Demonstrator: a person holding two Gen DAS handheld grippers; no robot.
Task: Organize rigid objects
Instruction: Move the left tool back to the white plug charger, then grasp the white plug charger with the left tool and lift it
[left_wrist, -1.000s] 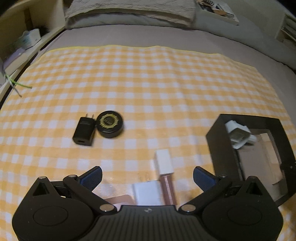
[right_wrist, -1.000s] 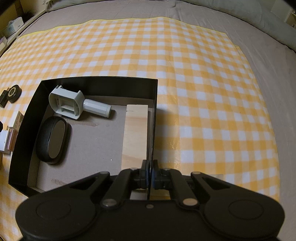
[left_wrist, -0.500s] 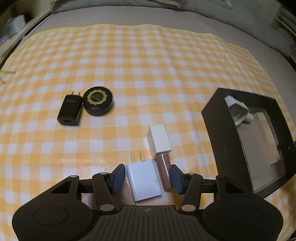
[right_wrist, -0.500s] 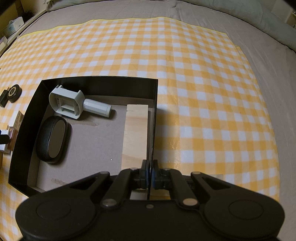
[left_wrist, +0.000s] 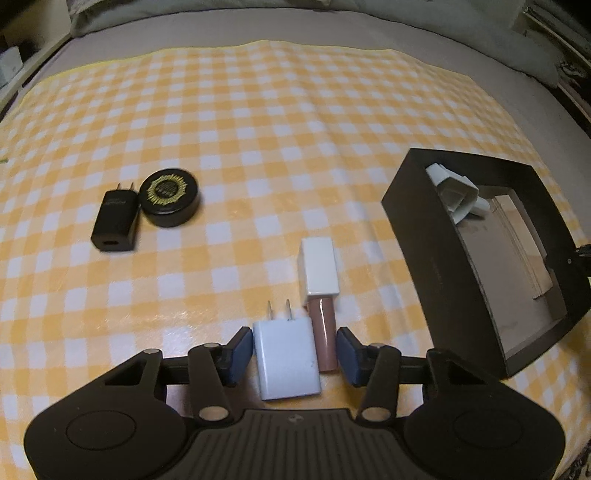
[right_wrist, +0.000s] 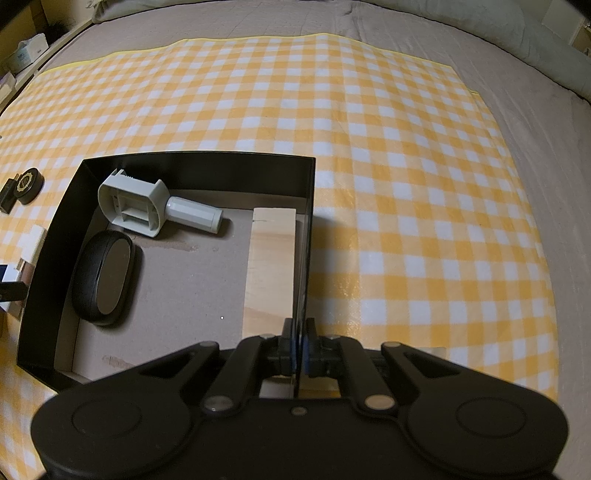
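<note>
The left gripper (left_wrist: 294, 349), jaws just closing, brackets a white charger (left_wrist: 286, 356) and lip gloss tube (left_wrist: 320, 295), apparently not yet pressing. The right gripper (right_wrist: 300, 349) pinches the black box (right_wrist: 308, 236) wall.

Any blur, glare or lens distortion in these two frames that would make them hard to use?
Left wrist view: slight motion blur on the black charger and round tin; the white charger is sharper; soft glare on the checked cloth. Right wrist view: sharp and dim; fisheye bows the cloth's edge; the black box reads clearly.
</note>
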